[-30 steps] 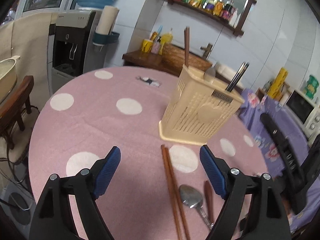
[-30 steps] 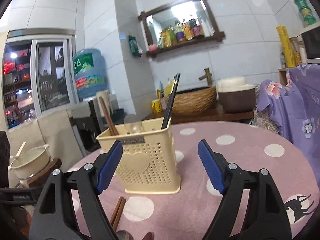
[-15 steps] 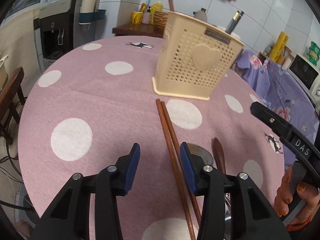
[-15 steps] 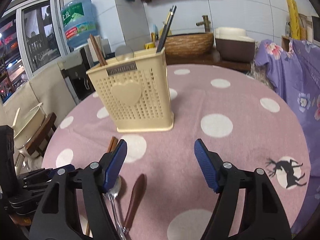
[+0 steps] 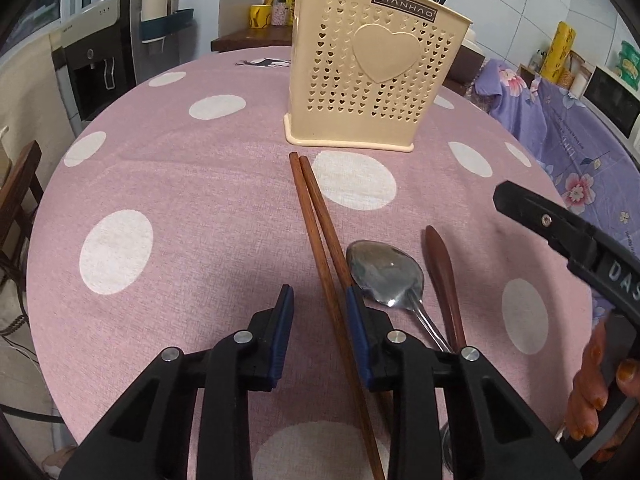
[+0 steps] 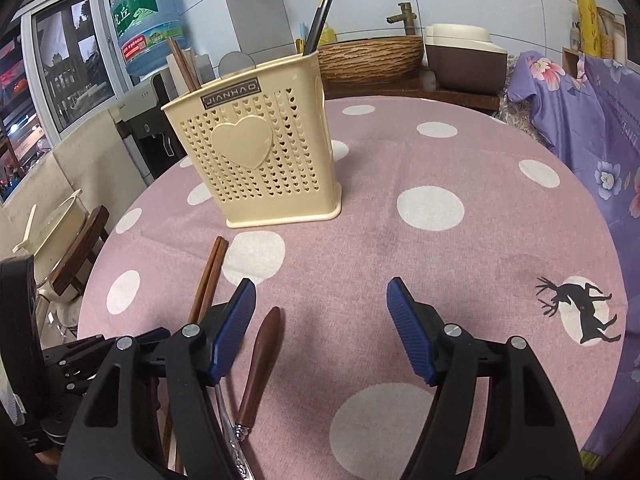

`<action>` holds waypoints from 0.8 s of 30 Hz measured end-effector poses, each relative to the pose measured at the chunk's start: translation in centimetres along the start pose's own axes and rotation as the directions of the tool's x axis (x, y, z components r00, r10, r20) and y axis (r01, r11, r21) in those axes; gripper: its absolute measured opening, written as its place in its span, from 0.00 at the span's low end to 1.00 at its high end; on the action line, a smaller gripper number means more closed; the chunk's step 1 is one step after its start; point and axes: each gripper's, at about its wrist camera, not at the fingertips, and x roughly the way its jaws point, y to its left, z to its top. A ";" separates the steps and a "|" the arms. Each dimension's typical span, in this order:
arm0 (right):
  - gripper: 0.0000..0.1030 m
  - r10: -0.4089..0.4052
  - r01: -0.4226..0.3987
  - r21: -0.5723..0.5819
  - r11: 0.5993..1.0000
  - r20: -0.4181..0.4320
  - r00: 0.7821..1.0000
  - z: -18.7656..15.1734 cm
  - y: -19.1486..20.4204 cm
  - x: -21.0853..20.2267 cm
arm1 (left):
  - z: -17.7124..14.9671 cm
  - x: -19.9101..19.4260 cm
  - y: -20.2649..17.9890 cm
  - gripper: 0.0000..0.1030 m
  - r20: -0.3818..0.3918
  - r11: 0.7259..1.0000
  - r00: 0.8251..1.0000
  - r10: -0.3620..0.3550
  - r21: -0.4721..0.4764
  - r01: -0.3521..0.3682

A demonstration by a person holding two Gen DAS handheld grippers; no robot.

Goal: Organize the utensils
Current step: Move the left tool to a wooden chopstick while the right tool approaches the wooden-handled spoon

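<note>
A pair of brown chopsticks point(image 5: 316, 216) lies on the pink dotted tablecloth point(image 5: 180, 184) in front of the cream utensil holder point(image 5: 372, 68). My left gripper point(image 5: 319, 294) straddles them low over the cloth. Its jaws are closing: the sticks run along the right pad and the left pad stands apart. A metal spoon point(image 5: 384, 276) and a brown-handled utensil point(image 5: 440, 264) lie just right of them. My right gripper point(image 6: 321, 290) hovers open. The brown handle point(image 6: 260, 360) lies just inside its left pad, untouched. The holder point(image 6: 260, 152) has brown chopsticks, a spoon and black chopsticks in it.
A water dispenser point(image 5: 96, 60) and a wooden chair point(image 6: 76, 256) stand past the table's left edge. A purple floral cloth point(image 6: 592, 128) hangs at the right. A woven basket point(image 6: 372, 60) sits on the counter behind. A hand point(image 5: 596, 400) grips the right tool.
Both grippers have sunk toward the table and tilted down. The left jaws have narrowed from wide open to close around the chopsticks. The right jaws have narrowed a little.
</note>
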 end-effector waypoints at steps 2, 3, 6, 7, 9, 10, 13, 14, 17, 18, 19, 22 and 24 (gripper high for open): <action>0.64 -0.011 0.011 -0.009 1.000 -0.022 1.000 -0.2 0.3 0.3 | 0.1 0.2 -0.3 0.22 0.006 0.999 0.999 0.045 0.016 -0.045; 0.63 -0.012 0.011 -0.014 1.000 -0.033 0.999 -0.2 0.5 0.4 | 0.1 0.2 -0.2 0.20 0.004 0.999 0.999 0.046 0.018 -0.046; 0.62 -0.020 0.016 -0.046 0.999 -0.071 0.997 -0.7 1.1 0.6 | 0.0 -0.1 0.8 0.20 0.000 0.999 0.999 0.041 0.004 -0.041; 0.62 -0.018 0.013 -0.053 0.998 -0.085 0.996 -1.0 1.3 0.7 | 0.0 -0.2 1.2 0.20 -0.002 0.999 0.999 0.043 -0.003 -0.043; 0.61 -0.005 -0.003 -0.065 0.998 -0.118 0.993 -1.5 1.8 1.0 | 0.0 -0.4 2.0 0.20 -0.007 0.999 0.999 0.043 -0.017 -0.043; 0.59 0.000 -0.009 -0.070 0.998 -0.133 0.991 -1.8 2.1 1.2 | 0.0 -0.4 2.3 0.20 -0.011 0.999 0.999 0.032 -0.028 -0.033; 0.51 0.002 -0.016 -0.080 0.997 -0.170 0.986 -2.5 3.0 1.8 | 0.3 -0.4 2.8 0.20 -0.022 0.999 1.000 0.017 -0.051 -0.018; 0.48 -0.002 -0.013 -0.085 0.996 -0.178 0.984 -2.6 3.2 2.0 | 0.5 -0.3 3.0 0.20 -0.020 0.998 1.000 0.021 -0.060 -0.022; 0.39 -0.009 -0.009 -0.087 0.996 -0.206 0.979 -2.9 3.7 2.8 | 1.1 0.2 3.3 0.20 -0.015 0.997 1.000 0.026 -0.073 -0.027; 0.38 -0.009 -0.010 -0.087 0.996 -0.215 0.977 -2.9 3.7 3.0 | 1.4 0.4 3.4 0.20 -0.014 0.997 0.999 0.031 -0.075 -0.032; 0.37 -0.009 -0.011 -0.087 0.996 -0.224 0.974 -2.9 3.8 3.3 | 1.6 0.6 3.5 0.20 -0.016 0.996 0.999 0.035 -0.077 -0.036; 0.34 -0.025 0.002 -0.102 0.995 -0.225 0.974 -2.9 4.3 3.6 | 2.6 1.2 3.9 0.20 -0.022 0.995 0.999 0.045 -0.091 -0.047; 0.31 -0.037 0.011 -0.115 0.993 -0.225 0.974 -2.7 4.6 3.9 | 3.4 1.6 4.1 0.20 -0.027 0.994 0.998 0.052 -0.094 -0.054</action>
